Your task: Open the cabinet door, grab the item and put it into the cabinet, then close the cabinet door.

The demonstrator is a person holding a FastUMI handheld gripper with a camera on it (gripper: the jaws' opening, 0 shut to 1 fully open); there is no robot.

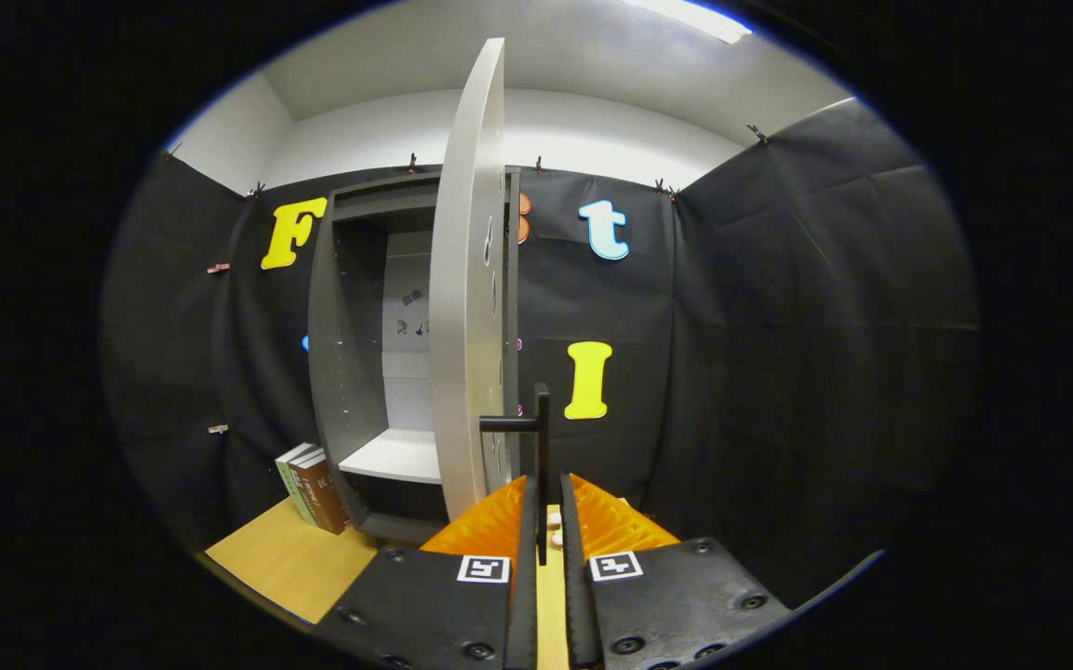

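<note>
So, left to right: the books (313, 487) are stood on the table (285, 558) just left of the cabinet (350, 372), well apart from the tongs (543, 521). The door (466, 279) is swung out edge-on. Its upright handle (541, 447) is pinched between the nearly closed tongs, dead ahead.

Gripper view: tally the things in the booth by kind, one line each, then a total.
Cabinet: 1, door swung open
Door handle: 1, between the fingers of the gripper, which are closed on it
Books: 3, leaning beside the cabinet
Table: 1
Total: 6
</note>
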